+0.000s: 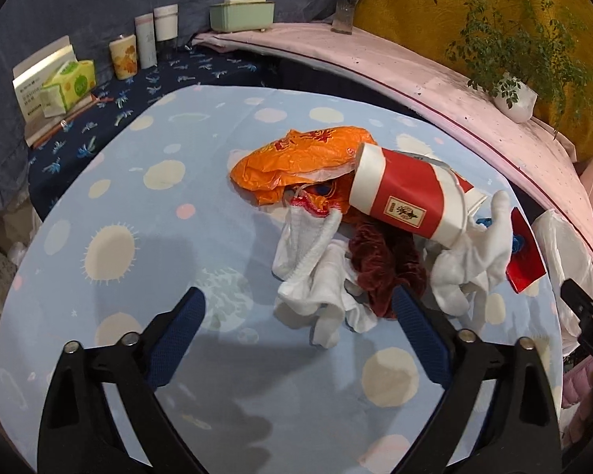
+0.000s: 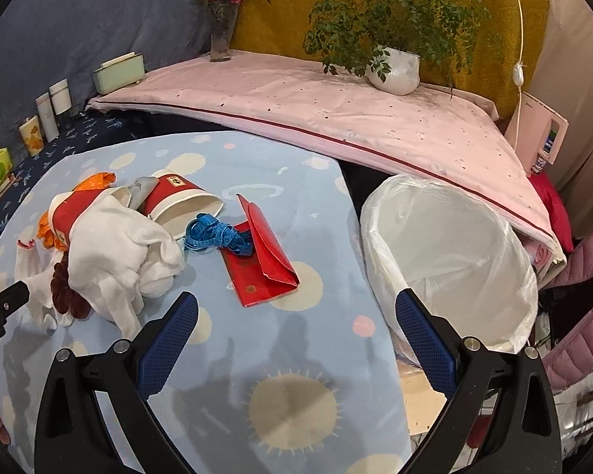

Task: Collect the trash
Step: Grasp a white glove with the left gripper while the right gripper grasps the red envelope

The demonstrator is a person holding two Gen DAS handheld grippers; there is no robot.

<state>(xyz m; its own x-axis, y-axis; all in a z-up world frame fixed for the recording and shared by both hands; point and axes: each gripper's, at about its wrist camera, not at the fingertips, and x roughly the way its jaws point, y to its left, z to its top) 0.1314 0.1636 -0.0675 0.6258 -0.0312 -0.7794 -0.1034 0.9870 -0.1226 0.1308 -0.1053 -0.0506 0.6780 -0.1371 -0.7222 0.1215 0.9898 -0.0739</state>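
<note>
A trash pile lies on the light blue table (image 1: 138,213): an orange plastic bag (image 1: 296,158), a red-and-white paper cup (image 1: 407,193) on its side, white gloves (image 1: 320,276), a dark red scrunchie (image 1: 383,264). The right wrist view adds a blue ribbon (image 2: 213,235) and a red envelope (image 2: 263,264). My left gripper (image 1: 298,312) is open, just short of the gloves. My right gripper (image 2: 296,316) is open and empty, above the table's right edge beside a bin with a white liner (image 2: 446,260).
A pink-covered shelf (image 2: 336,114) behind holds a potted plant (image 2: 395,67), a flower vase (image 2: 221,35) and a green box (image 2: 118,73). Tissue packs and jars (image 1: 126,57) stand at the back left. Pink jackets (image 2: 581,316) hang on the right.
</note>
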